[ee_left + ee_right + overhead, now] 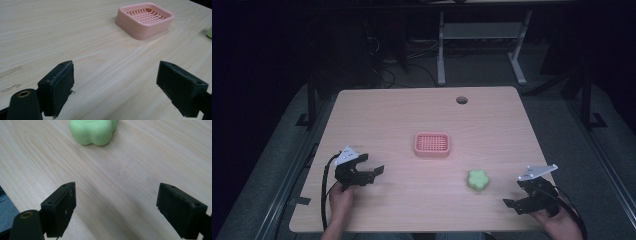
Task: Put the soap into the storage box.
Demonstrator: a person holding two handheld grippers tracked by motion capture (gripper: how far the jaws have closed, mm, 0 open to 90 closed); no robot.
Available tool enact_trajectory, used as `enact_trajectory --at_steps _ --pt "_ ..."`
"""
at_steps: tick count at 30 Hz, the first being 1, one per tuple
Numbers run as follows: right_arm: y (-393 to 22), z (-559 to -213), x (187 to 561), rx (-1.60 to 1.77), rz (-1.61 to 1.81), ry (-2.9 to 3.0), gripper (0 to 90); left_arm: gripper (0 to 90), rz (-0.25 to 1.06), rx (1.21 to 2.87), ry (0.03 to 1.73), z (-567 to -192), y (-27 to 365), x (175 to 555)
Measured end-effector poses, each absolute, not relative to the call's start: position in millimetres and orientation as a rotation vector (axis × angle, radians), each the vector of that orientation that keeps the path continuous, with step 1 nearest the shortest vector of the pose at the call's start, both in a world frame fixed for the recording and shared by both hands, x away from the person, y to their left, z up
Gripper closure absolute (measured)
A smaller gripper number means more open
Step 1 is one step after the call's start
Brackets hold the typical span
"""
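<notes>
Tongs both apart, empty: left tongs (373,172) face pink tray (432,144), right tongs (512,204) face green soap (478,180), likely lining up grasp.

From my station the table (422,115) reads as pale wood-grain laminate, smooth and matt, with a few dull scuff marks near its left side in the left gripper view. The pink tray (145,18) at the centre looks like moulded plastic with a soft sheen and a slatted grid inside, while the green flower-shaped block (92,130) to its near right looks waxy and smooth. I see both grippers' jaws faced with black, rough-edged matt pads (60,87), and a grey metal-looking plate (538,171) tops the right gripper.
</notes>
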State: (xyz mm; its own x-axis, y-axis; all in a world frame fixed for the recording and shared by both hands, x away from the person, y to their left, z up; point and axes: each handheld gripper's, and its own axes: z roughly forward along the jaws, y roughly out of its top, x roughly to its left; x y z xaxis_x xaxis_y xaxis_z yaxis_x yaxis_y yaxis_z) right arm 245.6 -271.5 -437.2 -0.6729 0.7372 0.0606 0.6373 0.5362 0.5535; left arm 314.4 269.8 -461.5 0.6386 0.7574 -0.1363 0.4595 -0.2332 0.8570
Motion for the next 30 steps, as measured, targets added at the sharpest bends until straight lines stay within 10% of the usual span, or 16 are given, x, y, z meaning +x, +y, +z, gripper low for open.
enact_trajectory --at_steps 30 --pt "-188 -409 294 0.929 0.542 2.804 15.0 14.3 0.367 1.849 0.967 -462 270 315"
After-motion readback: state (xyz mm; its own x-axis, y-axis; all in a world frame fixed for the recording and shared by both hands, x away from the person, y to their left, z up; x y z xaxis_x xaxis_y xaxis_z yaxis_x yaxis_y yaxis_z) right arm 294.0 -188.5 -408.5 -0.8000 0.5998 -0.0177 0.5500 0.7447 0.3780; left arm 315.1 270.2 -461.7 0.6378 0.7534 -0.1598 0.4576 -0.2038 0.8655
